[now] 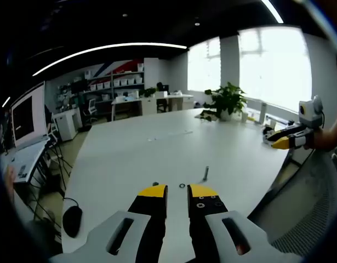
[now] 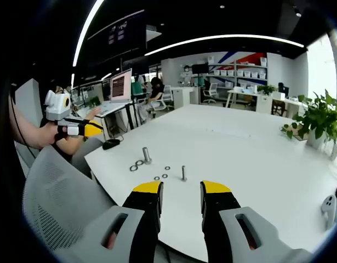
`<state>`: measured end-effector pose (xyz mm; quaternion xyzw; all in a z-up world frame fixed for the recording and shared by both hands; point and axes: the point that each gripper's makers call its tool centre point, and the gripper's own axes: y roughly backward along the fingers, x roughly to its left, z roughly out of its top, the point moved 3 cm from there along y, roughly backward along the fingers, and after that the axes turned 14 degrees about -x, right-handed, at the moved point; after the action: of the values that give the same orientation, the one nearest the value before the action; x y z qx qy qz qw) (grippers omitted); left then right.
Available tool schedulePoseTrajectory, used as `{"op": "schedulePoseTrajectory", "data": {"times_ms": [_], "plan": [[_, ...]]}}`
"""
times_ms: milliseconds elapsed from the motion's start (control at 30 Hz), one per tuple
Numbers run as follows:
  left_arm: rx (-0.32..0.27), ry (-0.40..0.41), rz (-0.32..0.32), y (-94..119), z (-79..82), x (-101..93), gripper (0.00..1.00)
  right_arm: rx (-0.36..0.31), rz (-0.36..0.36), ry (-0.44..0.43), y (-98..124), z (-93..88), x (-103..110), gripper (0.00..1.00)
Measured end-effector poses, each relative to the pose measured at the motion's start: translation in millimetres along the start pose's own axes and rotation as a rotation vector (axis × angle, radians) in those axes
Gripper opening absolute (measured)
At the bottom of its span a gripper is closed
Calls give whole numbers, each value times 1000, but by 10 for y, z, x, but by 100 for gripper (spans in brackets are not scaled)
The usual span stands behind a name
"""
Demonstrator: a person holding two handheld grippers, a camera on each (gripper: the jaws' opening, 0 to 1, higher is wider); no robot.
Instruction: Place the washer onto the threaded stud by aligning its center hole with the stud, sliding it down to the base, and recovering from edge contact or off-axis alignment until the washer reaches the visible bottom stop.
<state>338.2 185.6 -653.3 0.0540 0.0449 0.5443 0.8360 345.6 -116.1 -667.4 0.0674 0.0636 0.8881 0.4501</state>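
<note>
In the right gripper view a thin threaded stud (image 2: 183, 173) stands upright on the white table (image 2: 239, 142), just beyond my right gripper (image 2: 182, 189), which is open and holds nothing. Several small washers (image 2: 164, 176) lie loose to the stud's left, near a thicker bolt (image 2: 147, 155). My left gripper (image 1: 177, 193) is open too, with nothing in it; one washer (image 1: 182, 186) lies just ahead of its tips and the stud (image 1: 205, 173) stands a little to the right. Each gripper shows in the other's view, hand-held off the table edge: left gripper (image 2: 75, 129), right gripper (image 1: 289, 139).
A grey mesh chair (image 2: 58, 197) sits at the table's near edge. A potted plant (image 1: 227, 99) stands on the far side, a black mouse (image 2: 110, 143) near the corner, a white controller (image 2: 330, 205) at the right. Desks with monitors (image 1: 26, 115) lie beyond.
</note>
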Motion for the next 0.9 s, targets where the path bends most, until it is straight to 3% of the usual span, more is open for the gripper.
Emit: {"op": "schedulePoseTrajectory", "data": {"times_ms": [900], "plan": [[5, 11, -3, 6, -18, 6, 12, -9, -37, -4, 15, 6, -66, 30]]}}
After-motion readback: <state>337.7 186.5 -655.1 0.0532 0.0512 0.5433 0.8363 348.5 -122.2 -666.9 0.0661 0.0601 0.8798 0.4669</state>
